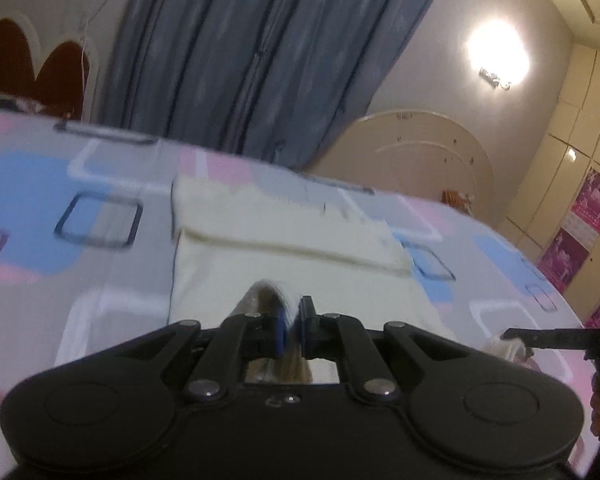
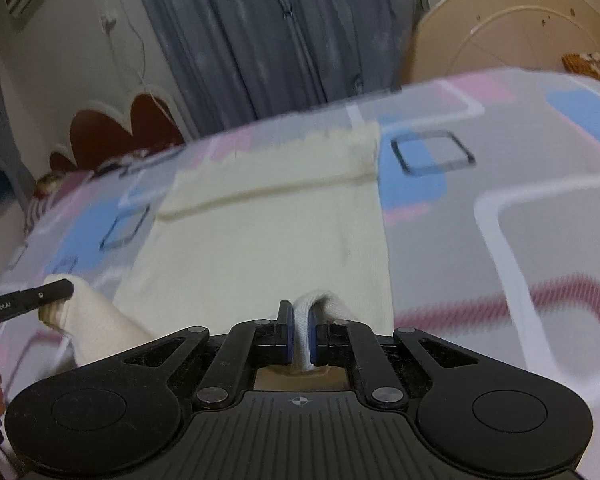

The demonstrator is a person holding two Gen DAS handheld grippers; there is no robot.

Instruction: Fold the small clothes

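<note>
A cream-white small garment (image 1: 284,252) lies flat on the bed, its far end folded over into a band; it also shows in the right wrist view (image 2: 268,232). My left gripper (image 1: 293,320) is shut on the garment's near edge, lifted into a small peak. My right gripper (image 2: 299,328) is shut on the other near corner, a white fold between its blue pads. The right gripper's finger shows at the right in the left wrist view (image 1: 540,338). The left gripper's finger shows at the left in the right wrist view (image 2: 40,296), holding cloth.
The bed has a sheet (image 1: 60,208) patterned in grey, pink and blue squares. Blue curtains (image 1: 252,52) hang behind it, with a dark red headboard (image 1: 28,68) at the left. A round beige board (image 2: 508,24), a lit wall lamp (image 1: 496,56) and cupboards (image 1: 580,128) stand beyond.
</note>
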